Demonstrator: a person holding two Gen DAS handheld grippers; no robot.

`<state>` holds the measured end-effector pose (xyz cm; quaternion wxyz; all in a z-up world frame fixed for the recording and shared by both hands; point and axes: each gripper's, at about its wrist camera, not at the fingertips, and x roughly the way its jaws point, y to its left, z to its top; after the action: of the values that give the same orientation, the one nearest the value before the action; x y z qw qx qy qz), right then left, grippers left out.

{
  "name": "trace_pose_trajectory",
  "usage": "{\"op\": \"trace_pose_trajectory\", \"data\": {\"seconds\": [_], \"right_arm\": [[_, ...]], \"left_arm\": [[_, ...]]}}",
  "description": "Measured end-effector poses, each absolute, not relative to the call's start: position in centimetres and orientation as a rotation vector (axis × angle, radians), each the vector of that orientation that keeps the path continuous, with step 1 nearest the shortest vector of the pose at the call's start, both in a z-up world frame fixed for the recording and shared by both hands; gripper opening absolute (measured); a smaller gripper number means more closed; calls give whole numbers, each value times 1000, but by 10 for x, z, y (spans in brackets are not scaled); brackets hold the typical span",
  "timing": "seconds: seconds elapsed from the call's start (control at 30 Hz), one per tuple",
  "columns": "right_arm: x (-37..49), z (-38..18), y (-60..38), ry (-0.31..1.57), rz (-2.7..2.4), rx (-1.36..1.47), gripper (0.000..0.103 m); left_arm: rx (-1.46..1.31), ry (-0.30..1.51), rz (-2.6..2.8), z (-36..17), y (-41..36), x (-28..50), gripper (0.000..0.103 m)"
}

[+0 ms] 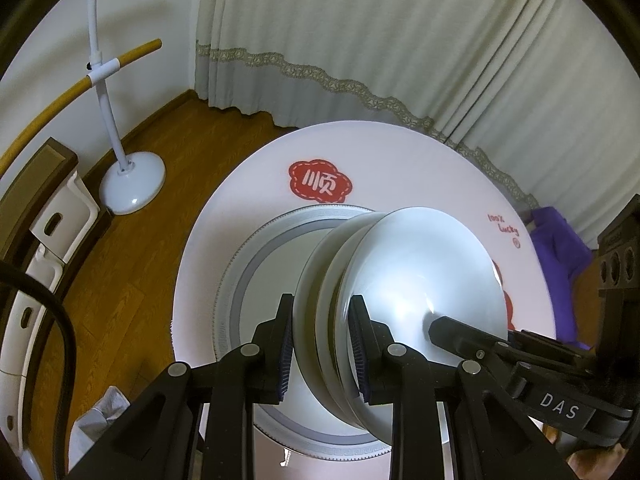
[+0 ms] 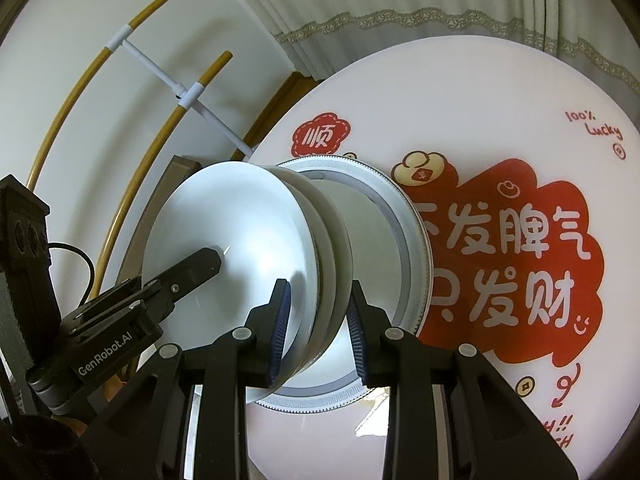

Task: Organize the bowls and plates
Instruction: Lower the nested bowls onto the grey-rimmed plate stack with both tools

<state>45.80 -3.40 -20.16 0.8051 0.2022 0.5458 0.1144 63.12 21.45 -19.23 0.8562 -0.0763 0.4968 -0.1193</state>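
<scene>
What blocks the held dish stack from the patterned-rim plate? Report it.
Nothing visible. The left tool and right tool clamp the white dish stack; the patterned-rim plate behind it shows bare.

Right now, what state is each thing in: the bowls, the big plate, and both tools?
Stack of bowls: nested, held tipped on edge above the plate.
Patterned plate: flat on the round table, nothing resting in it.
Left tool: shut on the bowls' rims.
Right tool: shut on the bowls' rims, opposite side.
</scene>
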Motion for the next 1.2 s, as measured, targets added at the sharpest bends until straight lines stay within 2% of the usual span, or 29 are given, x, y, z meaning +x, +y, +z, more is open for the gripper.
{"op": "trace_pose_trajectory", "data": {"seconds": [1.2], "right_arm": [[479,-194,-30,1182,240,402,31]], "left_arm": [[-194,1056,-225,-196,219,648,25]]}}
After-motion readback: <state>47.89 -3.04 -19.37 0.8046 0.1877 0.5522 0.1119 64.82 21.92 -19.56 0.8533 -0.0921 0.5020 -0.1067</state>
